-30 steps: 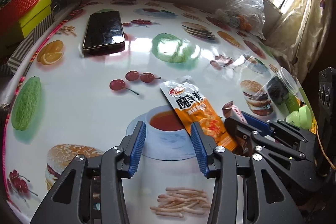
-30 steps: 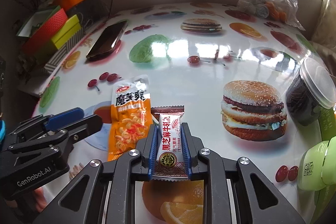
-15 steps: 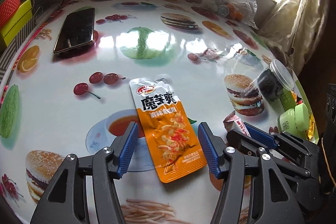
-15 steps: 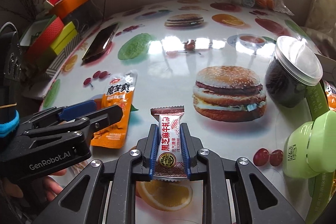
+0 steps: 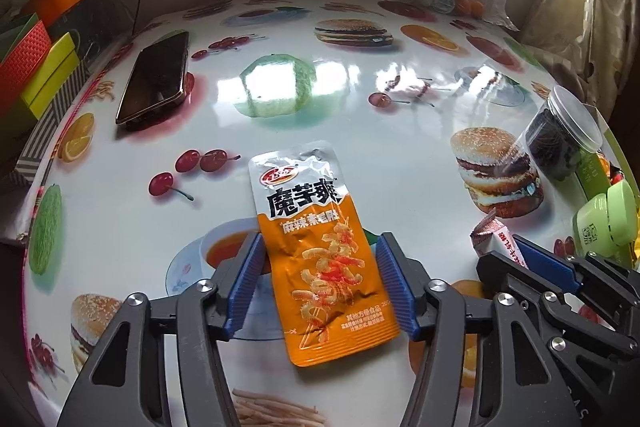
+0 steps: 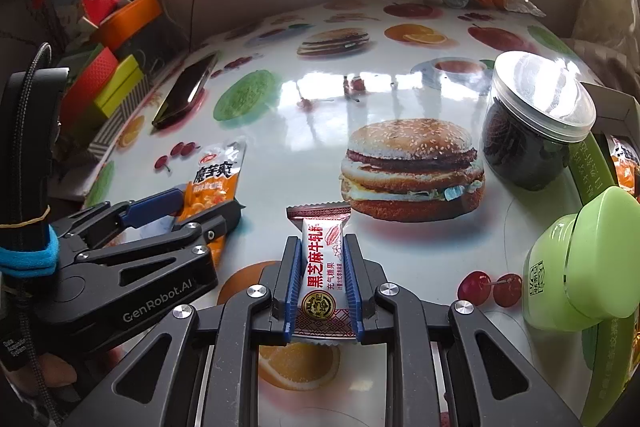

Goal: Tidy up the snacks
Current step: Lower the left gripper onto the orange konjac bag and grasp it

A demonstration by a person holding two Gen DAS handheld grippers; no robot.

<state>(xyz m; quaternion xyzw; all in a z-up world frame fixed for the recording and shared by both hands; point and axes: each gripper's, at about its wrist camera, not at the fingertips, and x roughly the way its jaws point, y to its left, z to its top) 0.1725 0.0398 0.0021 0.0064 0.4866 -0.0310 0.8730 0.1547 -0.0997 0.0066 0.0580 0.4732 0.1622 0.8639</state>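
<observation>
Straddling orange snack pouch flat on fruit-print table: left gripper, jaws just closing, pads clear of it. Clenched at 3 o'clock of pouch: right gripper, grasping sesame candy.

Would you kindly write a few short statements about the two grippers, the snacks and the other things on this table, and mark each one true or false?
1. The right gripper is shut on the white candy bar. True.
2. The left gripper grips the orange snack packet. False: the packet lies flat on the table between open jaws, and the pads are clear of it.
3. The dark phone lies screen up near the table's left edge. True.
4. The clear jar has no lid. False: a clear lid closes it.
5. The green container stands at the table's far left. False: it is at the right edge, near the jar.
</observation>
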